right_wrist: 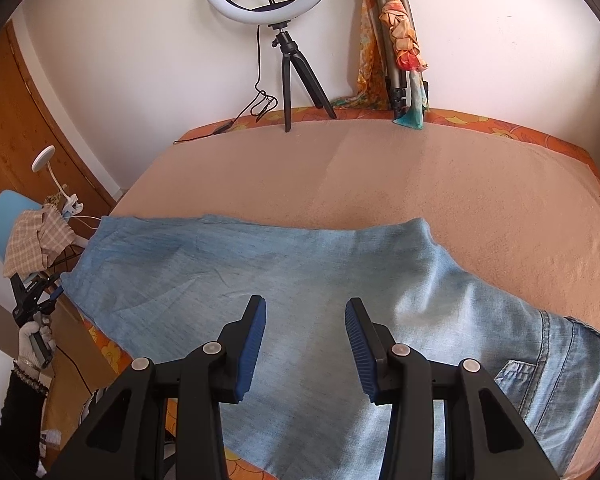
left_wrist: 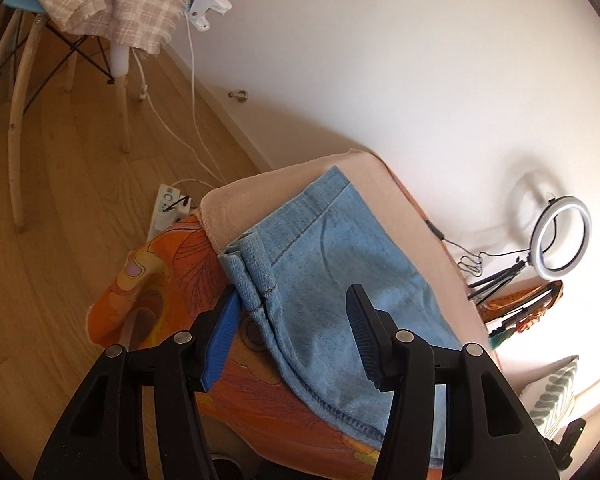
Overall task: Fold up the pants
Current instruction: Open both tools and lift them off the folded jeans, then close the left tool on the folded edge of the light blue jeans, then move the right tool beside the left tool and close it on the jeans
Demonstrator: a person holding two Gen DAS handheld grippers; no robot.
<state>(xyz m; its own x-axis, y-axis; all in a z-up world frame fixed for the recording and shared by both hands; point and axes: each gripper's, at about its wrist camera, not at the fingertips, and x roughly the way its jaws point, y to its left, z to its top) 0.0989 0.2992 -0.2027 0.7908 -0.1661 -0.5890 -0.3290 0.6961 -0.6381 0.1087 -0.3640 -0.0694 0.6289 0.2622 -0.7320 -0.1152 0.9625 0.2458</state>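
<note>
our left gripper (left_wrist: 292,312) has its blue-padded jaws spread, nothing pinched; the hem end of the light blue denim pants (left_wrist: 320,272) lies between and beyond them, one pad just beside the doubled cuff. our right gripper (right_wrist: 306,326) is spread too, hovering over the middle of the pants (right_wrist: 300,280) with no cloth in it.

the pants lie lengthwise on the peach terry-covered bed (right_wrist: 380,176), the pocketed waist toward our right, the leg ends hanging past the bed's corner over the orange floral sheet (left_wrist: 160,280).

the risks, as we judge them: the overhanging hem could slide off toward the wooden floor (left_wrist: 60,200) if we tug it; a pinch might catch only the top layer, so the fold opens unevenly; and we could grab the floral sheet with the denim, dragging the bedding along.
</note>
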